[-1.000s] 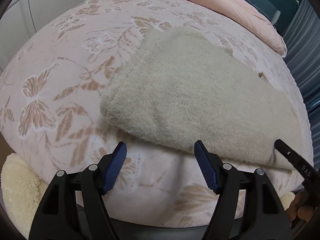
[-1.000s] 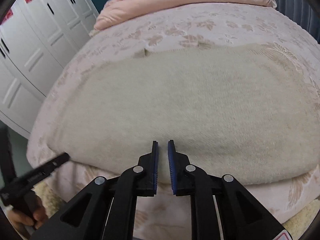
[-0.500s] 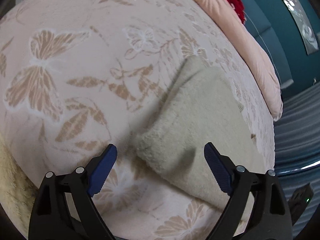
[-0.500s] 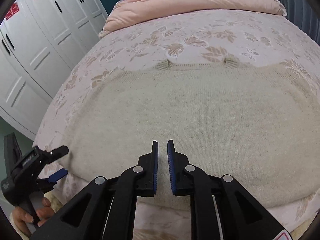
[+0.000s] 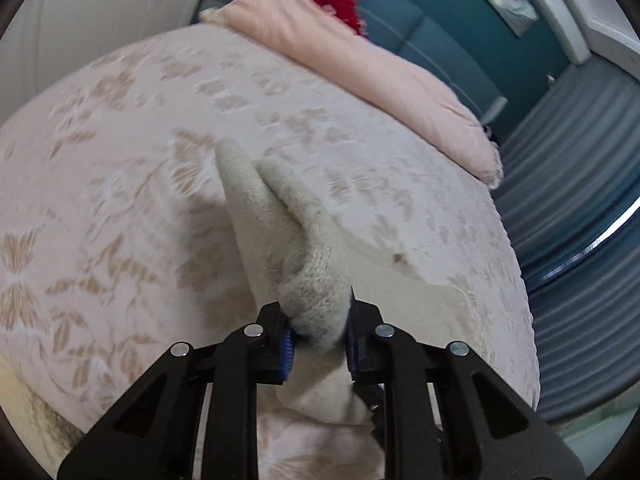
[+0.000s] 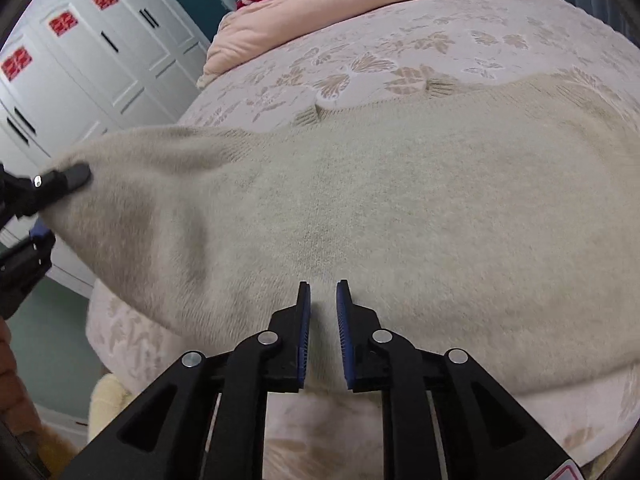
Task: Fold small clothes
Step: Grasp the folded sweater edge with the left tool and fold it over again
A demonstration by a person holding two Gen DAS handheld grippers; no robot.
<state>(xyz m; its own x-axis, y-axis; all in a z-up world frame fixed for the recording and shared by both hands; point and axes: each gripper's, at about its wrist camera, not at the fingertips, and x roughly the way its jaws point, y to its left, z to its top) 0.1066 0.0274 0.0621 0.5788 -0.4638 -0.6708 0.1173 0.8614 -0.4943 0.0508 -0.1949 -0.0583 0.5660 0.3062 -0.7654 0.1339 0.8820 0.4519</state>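
A cream knitted garment (image 6: 400, 208) lies spread on the bed. My left gripper (image 5: 318, 340) is shut on the garment's left corner (image 5: 316, 304) and holds it lifted off the bed; the raised cloth stands in a ridge in front of the camera. In the right wrist view the left gripper (image 6: 60, 180) shows at the far left with the corner pulled up. My right gripper (image 6: 322, 320) is nearly shut, with a narrow gap between the pads, at the garment's near edge; I cannot tell whether it pinches cloth.
The bed (image 5: 140, 160) has a pink floral cover. A pink duvet (image 5: 380, 68) and a red item (image 5: 336, 0) lie at the head. White wardrobes (image 6: 80, 60) stand to the left. A fluffy cream rug (image 6: 108, 404) lies below the bed's near edge.
My left gripper has closed on the garment's left corner and lifted it. The right gripper has stayed nearly shut at the near edge.
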